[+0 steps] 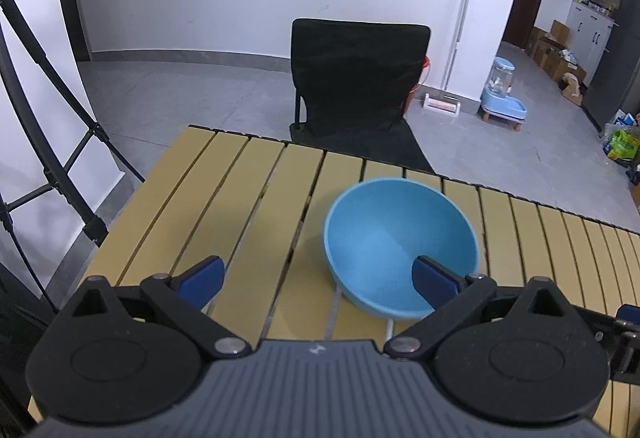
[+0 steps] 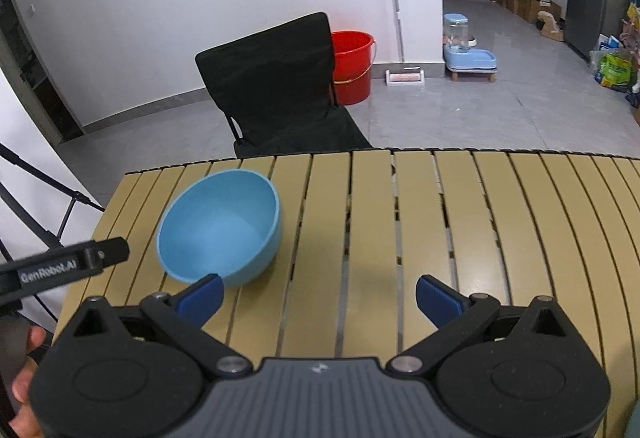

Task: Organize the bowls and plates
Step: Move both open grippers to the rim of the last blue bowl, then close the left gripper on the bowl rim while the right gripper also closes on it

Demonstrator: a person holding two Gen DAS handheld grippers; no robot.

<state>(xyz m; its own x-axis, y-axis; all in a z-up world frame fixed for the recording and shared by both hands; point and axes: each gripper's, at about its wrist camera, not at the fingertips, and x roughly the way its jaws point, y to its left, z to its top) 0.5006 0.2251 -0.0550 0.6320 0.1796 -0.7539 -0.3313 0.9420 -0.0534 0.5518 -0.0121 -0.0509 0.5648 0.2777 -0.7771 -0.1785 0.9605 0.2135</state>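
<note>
1. Between the fingers of the left gripper (image 1: 318, 278): wide gap, nothing clamped; right finger (image 1: 436, 280) appears over the near rim of the bowl (image 1: 400, 238), maybe inside it, left finger well outside over bare slats. Contact with the rim cannot be told.
2. At the right gripper (image 2: 318, 296): spread just as wide, gripping nothing, hovering over the table (image 2: 460, 218) with its left finger in front of the bowl's (image 2: 220, 222) near wall.
3. On the table's left part: one blue bowl, upright, empty, resting near the far edge. No plates in either view.
4. Beyond the table: black chair (image 2: 276, 90), red bucket (image 2: 354, 66), mop (image 2: 394, 10) leaning on the wall.
5. Likely risks: closing the left gripper from this offset would probably catch only one wall, tipping or skidding the bowl on the smooth slats; a push forward could send it toward the far edge and off.
6. Further risk: both grippers crowding the same bowl, so a collision between them seems possible.
</note>
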